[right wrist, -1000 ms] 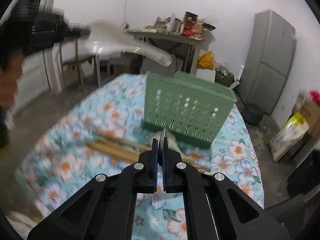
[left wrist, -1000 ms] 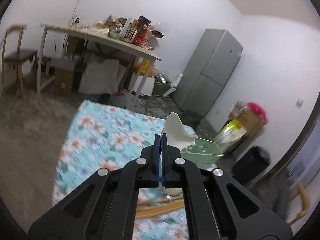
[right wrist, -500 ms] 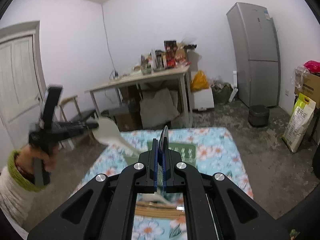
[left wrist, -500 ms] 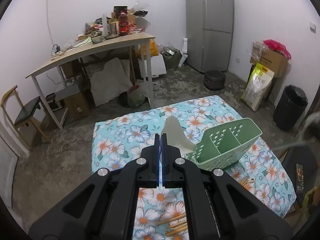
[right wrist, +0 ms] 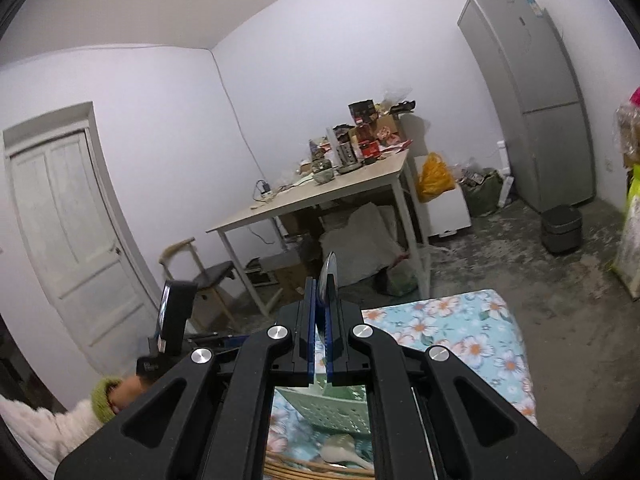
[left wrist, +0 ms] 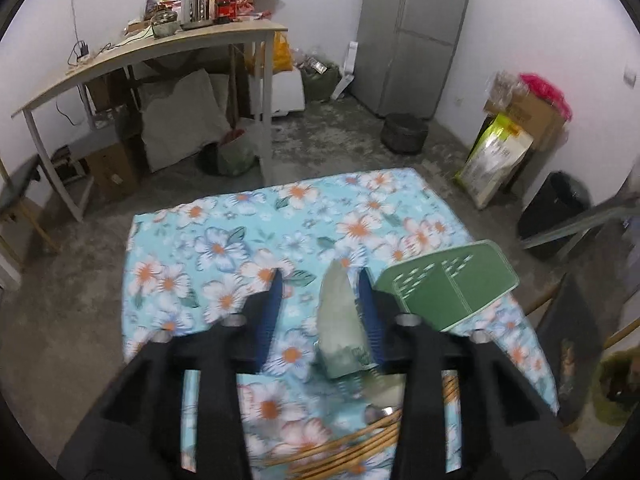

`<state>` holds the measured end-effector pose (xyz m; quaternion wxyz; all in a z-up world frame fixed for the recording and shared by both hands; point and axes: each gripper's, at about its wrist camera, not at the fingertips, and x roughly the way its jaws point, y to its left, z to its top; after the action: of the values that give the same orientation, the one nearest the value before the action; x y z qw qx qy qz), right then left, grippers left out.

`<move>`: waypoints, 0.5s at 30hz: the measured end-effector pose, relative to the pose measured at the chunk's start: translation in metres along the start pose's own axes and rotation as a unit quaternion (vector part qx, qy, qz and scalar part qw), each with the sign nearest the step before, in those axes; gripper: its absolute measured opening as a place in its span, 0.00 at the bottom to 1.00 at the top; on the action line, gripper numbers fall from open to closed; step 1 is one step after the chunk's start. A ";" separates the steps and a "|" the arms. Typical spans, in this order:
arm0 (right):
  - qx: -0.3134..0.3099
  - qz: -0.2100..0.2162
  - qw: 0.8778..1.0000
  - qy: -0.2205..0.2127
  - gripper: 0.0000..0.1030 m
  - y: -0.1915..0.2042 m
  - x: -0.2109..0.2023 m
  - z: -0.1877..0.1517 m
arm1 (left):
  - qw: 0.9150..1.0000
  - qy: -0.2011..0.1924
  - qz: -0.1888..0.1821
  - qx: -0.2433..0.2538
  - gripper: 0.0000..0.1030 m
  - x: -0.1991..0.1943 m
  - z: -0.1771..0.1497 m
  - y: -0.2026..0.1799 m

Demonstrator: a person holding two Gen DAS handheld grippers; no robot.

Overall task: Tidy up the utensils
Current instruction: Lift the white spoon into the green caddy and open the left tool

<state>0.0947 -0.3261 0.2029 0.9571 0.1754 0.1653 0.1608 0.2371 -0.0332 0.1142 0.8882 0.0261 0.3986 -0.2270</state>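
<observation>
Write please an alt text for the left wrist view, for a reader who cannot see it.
The left gripper is open above a table with a floral cloth, and a pale spoon lies against its right finger. A green utensil basket stands just to the right, wooden chopsticks lie below, and a cluttered room with a grey fridge is behind.

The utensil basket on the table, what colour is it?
Green basket, with small cut-out holes; clearest in the left wrist view.
</observation>
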 end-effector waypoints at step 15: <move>0.026 -0.005 0.995 0.096 0.04 -0.029 0.085 -0.031 | 0.995 -0.064 0.030 -0.077 0.77 -0.035 -0.056 0.031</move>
<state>0.1661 -0.3123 0.1425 0.9328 0.1829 0.2611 0.1682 0.1907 0.0205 0.0968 0.9178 -0.0448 0.3559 -0.1702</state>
